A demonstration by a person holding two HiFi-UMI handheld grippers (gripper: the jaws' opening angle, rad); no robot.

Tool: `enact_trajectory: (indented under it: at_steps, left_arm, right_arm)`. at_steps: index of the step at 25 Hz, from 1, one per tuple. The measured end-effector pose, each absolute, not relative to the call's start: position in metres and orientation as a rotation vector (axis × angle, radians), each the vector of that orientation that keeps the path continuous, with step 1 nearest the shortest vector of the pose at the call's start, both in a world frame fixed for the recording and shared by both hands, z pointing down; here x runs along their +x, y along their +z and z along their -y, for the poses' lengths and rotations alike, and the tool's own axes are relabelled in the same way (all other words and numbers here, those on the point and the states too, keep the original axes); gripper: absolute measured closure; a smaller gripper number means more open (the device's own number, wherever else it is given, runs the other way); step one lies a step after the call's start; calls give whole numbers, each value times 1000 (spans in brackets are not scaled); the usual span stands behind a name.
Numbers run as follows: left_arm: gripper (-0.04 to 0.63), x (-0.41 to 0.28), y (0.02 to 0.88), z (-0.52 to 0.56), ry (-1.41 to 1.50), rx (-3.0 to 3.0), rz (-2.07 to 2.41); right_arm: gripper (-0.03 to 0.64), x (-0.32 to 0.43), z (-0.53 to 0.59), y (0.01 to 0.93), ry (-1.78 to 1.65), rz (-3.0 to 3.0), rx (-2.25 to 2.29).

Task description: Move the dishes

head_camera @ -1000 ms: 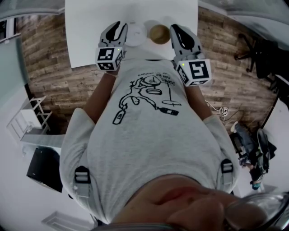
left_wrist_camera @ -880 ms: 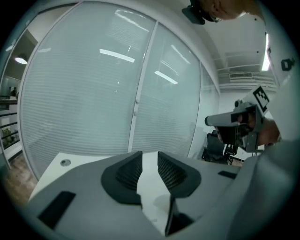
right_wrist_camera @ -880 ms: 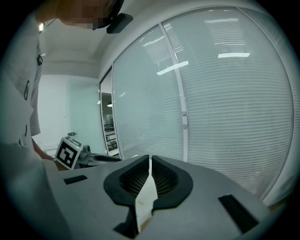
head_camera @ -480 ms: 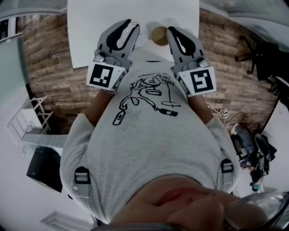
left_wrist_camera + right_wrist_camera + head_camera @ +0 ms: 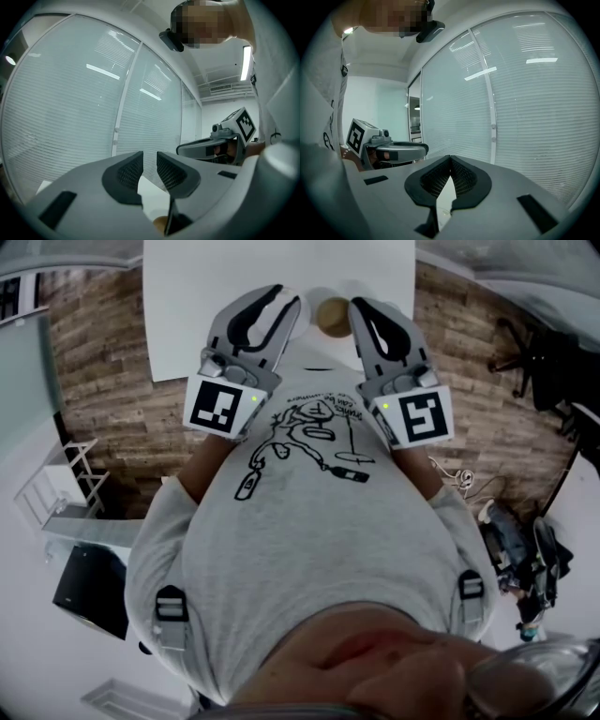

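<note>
Hovering side by side above the person's grey T-shirt [image 5: 309,521], both claws point toward the white worktop [image 5: 206,296]. The left claw [image 5: 286,296] has its jaws apart with nothing between them, and they have just been closing a little. The right claw [image 5: 361,304] has its jaws pressed together, empty. A brown bowl [image 5: 330,313] sits near the worktop's near edge, showing between the two claw tips, held by neither

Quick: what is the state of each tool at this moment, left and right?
Left tool: open, nothing between its jaws, which have just been closing.
Right tool: closed, holding nothing.
</note>
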State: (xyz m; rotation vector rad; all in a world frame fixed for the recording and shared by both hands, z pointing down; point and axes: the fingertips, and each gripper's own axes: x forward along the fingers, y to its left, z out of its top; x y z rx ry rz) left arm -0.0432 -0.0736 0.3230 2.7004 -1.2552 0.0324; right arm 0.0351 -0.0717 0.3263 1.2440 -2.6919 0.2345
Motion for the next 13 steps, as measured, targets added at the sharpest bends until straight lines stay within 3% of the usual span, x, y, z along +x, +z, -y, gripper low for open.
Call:
enact_trajectory:
  at_steps: [13]
  left_arm:
    - [505,-41,312,73,-16,2699,1247]
  right_arm:
    - [581,39,75,318,197,2708,1263]
